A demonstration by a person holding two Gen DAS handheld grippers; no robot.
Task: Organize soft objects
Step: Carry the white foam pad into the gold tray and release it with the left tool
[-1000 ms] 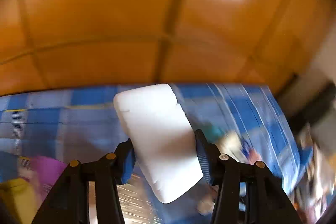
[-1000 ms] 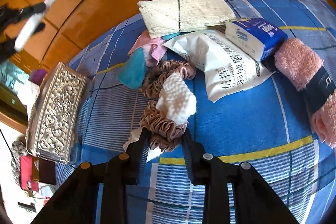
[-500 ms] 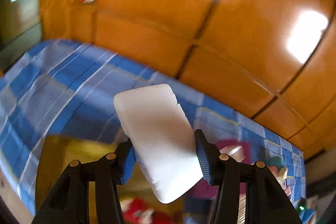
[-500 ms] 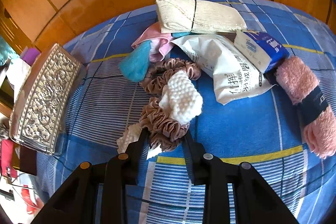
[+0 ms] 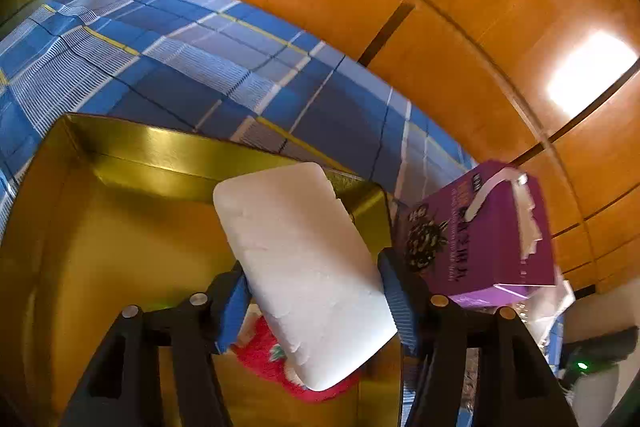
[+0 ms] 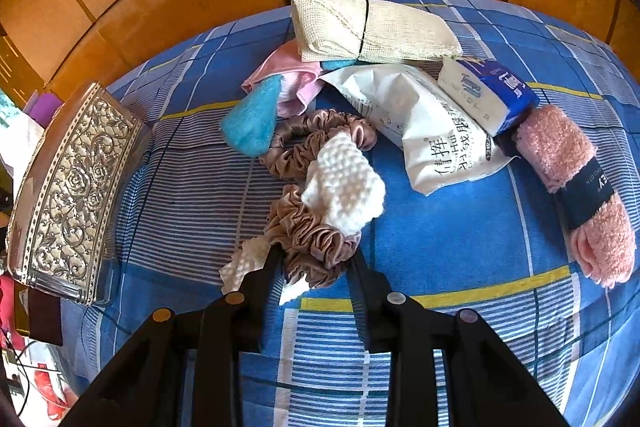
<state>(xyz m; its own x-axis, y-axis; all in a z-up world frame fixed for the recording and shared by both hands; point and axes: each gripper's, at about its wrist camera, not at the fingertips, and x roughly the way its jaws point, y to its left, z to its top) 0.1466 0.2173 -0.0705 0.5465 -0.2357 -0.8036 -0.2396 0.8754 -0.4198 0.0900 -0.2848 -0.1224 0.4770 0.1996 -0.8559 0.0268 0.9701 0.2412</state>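
Left gripper [image 5: 314, 301]: you now hold the white sponge [image 5: 304, 267] pinched over the gold box [image 5: 120, 163], ready to drop.
Right gripper [image 6: 314, 265]: fingers spread around the brown scrunchie [image 6: 312, 241].

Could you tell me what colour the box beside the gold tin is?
Purple box, clearest in the left wrist view.

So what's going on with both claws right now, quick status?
Left gripper shut on white sponge, over gold box. Right gripper open around brown scrunchie on the bedspread. Red plush in box below sponge.
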